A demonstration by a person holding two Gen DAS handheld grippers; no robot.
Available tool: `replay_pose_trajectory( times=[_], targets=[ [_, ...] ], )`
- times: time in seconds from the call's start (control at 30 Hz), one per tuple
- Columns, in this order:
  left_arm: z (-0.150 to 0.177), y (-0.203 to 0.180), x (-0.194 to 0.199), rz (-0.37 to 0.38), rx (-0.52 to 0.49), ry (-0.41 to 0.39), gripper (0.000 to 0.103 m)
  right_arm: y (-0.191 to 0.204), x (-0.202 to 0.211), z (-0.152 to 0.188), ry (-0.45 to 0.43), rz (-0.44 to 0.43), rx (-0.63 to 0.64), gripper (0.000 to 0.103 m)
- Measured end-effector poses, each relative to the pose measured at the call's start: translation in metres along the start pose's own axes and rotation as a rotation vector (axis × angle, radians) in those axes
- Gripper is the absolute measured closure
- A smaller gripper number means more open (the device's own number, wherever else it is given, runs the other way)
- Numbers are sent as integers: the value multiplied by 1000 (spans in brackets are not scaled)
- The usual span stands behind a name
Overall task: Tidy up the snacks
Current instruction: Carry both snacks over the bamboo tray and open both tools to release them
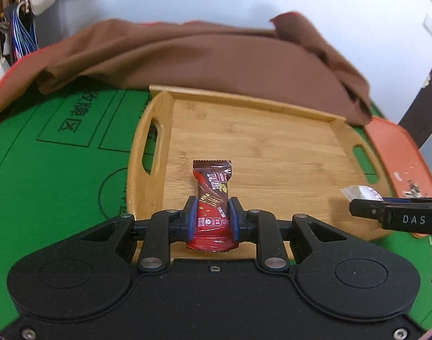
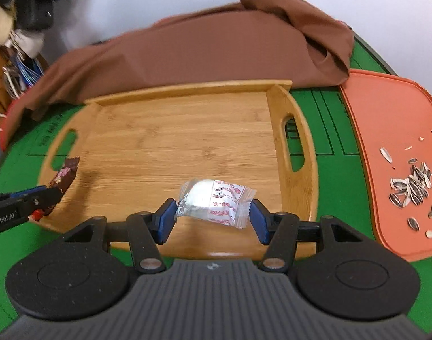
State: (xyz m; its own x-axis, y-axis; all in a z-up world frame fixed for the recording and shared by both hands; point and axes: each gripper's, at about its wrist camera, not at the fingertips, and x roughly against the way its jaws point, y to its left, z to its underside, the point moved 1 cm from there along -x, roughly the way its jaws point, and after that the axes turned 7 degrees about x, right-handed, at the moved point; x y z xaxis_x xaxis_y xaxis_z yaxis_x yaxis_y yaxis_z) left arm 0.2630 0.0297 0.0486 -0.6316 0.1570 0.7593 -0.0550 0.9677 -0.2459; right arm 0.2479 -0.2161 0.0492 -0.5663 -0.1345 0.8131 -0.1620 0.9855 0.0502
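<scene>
My left gripper (image 1: 212, 202) is shut on a red and brown wrapped wafer bar (image 1: 211, 189), which points forward over the near left part of a wooden tray (image 1: 258, 141). In the right wrist view that same left gripper (image 2: 53, 194) comes in from the left edge with the bar (image 2: 66, 174) sticking out of it. My right gripper (image 2: 212, 204) holds a white wrapped snack (image 2: 216, 202) by its two crimped ends, blue pads (image 2: 166, 219) against the wrapper, above the tray's (image 2: 173, 130) near right part. The left wrist view shows the right gripper (image 1: 357, 206) with the white packet (image 1: 360, 192) at its tip.
A crumpled brown cloth (image 2: 201, 48) lies behind the tray. To its right is an orange board (image 2: 391, 119) with scattered sunflower seeds (image 2: 412, 184). A green printed mat (image 1: 60, 147) covers the table. Cables and hanging items (image 1: 23, 34) crowd the far left.
</scene>
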Motion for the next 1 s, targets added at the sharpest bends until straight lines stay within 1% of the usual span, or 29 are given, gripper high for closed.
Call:
replay_pose_trajectory(
  times=[0.1, 0.3, 0.4, 0.53, 0.7, 0.77, 0.8, 0.83, 0.87, 0.9, 0.93, 1.0],
  targets=[
    [-1, -1, -15, -4, -1, 23, 81, 2, -13, -2, 25, 17, 10, 44],
    [1, -10, -30, -15, -43, 14, 81, 8, -28, -5, 48, 22, 45, 44],
    [2, -14, -34, -32, -66, -5, 81, 8, -34, -6, 55, 23, 51, 43],
    [2, -20, -38, -47, -90, -15, 81, 7, -37, -5, 53, 22, 54, 43],
    [3, -20, -43, -51, -88, -10, 81, 9, -36, -5, 52, 24, 58, 42],
    [4, -21, -45, -55, -91, -12, 81, 9, -36, -5, 51, 26, 65, 40],
    [4, -21, -45, -60, -95, -17, 80, 10, -36, -5, 51, 27, 72, 35],
    [4, -22, -45, -64, -94, -19, 77, 10, -36, -5, 49, 30, 77, 31],
    [4, -22, -45, -63, -91, -20, 72, 11, -36, -5, 47, 34, 81, 28],
    [4, -21, -43, -58, -85, -23, 58, 11, -36, -4, 43, 34, 85, 27],
    [4, -20, -41, -50, -80, -28, 49, 10, -35, -4, 40, 29, 86, 24],
    [5, -19, -35, -42, -79, -38, 41, 9, -33, -2, 37, 23, 79, 21]
  ],
)
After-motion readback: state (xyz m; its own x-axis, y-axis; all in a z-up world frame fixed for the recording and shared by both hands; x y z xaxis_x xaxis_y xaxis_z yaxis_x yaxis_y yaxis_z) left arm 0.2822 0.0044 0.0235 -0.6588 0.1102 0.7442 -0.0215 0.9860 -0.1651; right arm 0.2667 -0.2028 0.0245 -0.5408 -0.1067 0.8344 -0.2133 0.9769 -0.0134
